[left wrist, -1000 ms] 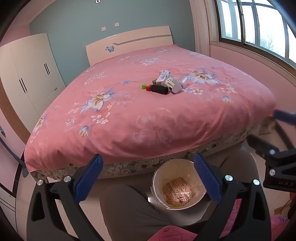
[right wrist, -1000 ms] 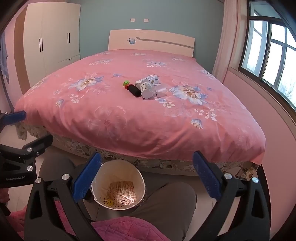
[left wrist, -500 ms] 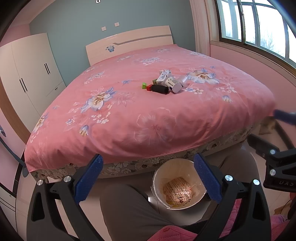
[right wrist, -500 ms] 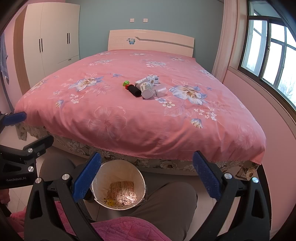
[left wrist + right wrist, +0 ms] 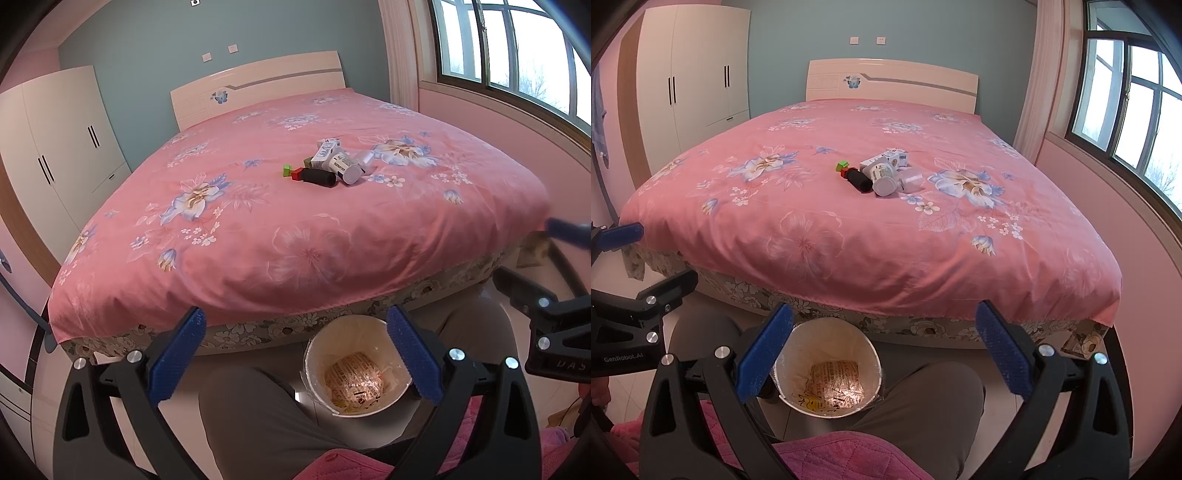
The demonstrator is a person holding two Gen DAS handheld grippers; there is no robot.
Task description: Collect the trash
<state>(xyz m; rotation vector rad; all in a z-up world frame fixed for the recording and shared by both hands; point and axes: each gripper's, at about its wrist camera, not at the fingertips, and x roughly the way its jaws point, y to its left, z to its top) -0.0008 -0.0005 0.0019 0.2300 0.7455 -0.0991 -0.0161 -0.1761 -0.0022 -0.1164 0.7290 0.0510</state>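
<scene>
- A pink floral bed (image 5: 295,229) fills the bedroom.
- Your trash pile (image 5: 328,168) lies mid-bed; the bin (image 5: 314,354) waits between your knees.
- Left gripper (image 5: 295,354) and right gripper (image 5: 882,350): both spread, empty.
- Risk: the overlapping bottles may roll when nudged.

Both wrist views look from low at the foot of the bed (image 5: 295,229), facing its headboard (image 5: 892,83), well back from it. The left view sits leftward, the right view rightward. Both share the bed, the bin (image 5: 356,373) just below, and the knees (image 5: 923,398).
</scene>
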